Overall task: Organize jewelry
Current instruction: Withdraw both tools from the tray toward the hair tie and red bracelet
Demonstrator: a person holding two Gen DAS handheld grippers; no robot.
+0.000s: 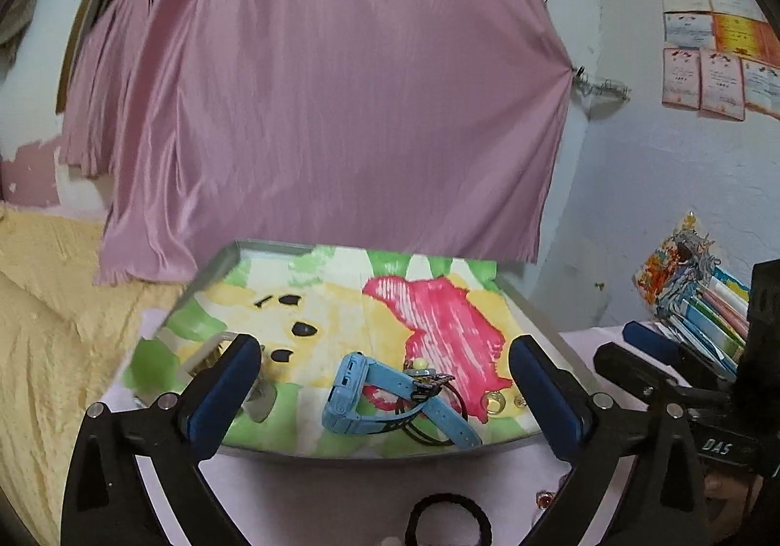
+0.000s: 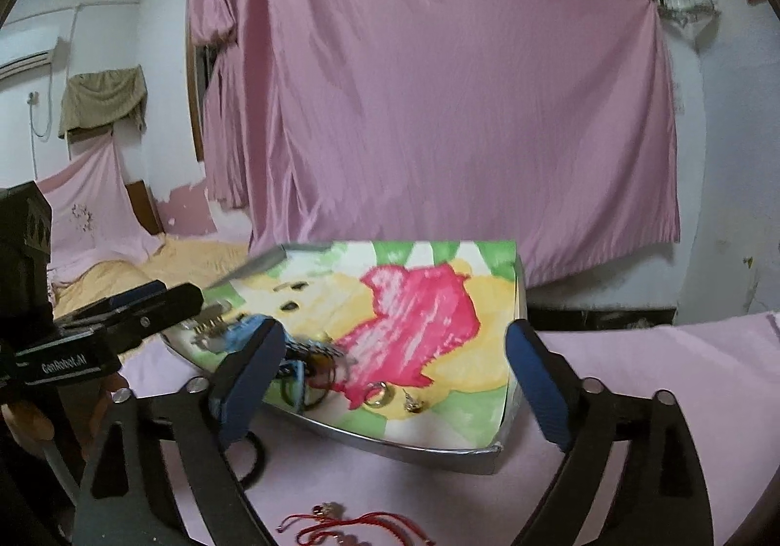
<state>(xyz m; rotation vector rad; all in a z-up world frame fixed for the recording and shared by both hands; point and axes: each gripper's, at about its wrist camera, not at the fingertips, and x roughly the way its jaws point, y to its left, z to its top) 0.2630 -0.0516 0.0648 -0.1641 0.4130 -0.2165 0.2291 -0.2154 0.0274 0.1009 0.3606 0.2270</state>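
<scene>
Both hand-held grippers, left (image 1: 385,368) and right (image 2: 395,351), hang wide open and empty at the tray's (image 2: 390,441) 6 o'clock edge, ready to gather the watch (image 1: 351,392), ring (image 2: 378,395) and red string bracelet (image 2: 351,524) lying outside on the worktop (image 2: 658,351).

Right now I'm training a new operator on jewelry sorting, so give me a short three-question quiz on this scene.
1. True or false: the blue watch lies inside the tray.
2. Which lies outside the tray on the pink cloth? A) gold ring B) red cord bracelet C) blue watch
3. Fill in: the jaws of the left gripper and the right gripper are both ____.

Key: 1 true; 2 B; 3 open
</scene>
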